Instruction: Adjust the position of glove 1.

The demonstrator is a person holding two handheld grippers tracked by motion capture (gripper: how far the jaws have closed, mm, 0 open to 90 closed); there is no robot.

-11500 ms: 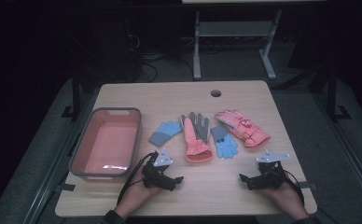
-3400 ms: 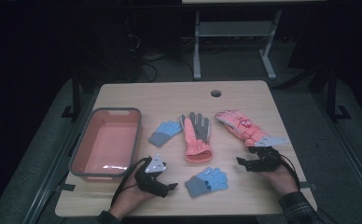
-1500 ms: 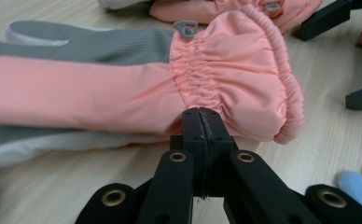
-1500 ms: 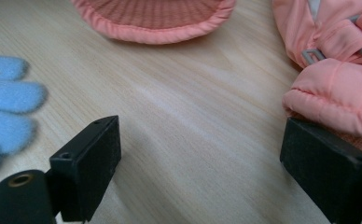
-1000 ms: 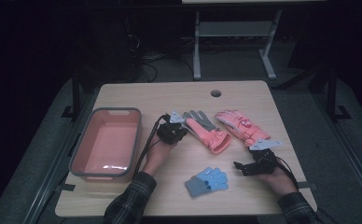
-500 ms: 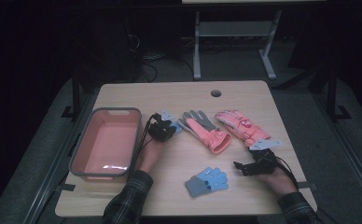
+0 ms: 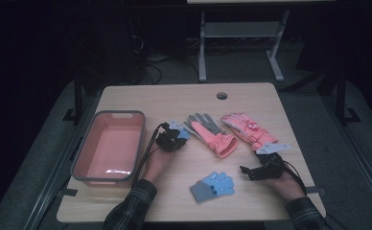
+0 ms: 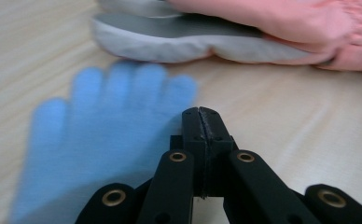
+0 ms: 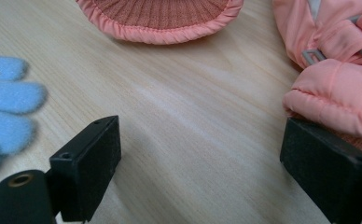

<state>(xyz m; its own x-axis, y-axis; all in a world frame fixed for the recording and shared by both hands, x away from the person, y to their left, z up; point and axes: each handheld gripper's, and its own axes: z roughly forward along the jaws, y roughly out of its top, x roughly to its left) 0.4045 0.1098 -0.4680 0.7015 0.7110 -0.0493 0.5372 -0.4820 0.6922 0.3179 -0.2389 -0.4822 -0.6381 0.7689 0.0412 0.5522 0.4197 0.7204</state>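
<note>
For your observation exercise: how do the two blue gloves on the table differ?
The far blue glove lies under the left gripper, whose jaws are shut, beside the grey-palmed glove; the near blue glove lies free by the open right gripper. The near one shows small face markings and a grey cuff; the far one looks blurred and plain. Both are small and fuzzy.

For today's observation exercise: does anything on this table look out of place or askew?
Yes. The two blue gloves lie apart: one alone at the near edge, the other beside the pink and grey glove, by the shut left gripper. The pink tray holds nothing.
</note>
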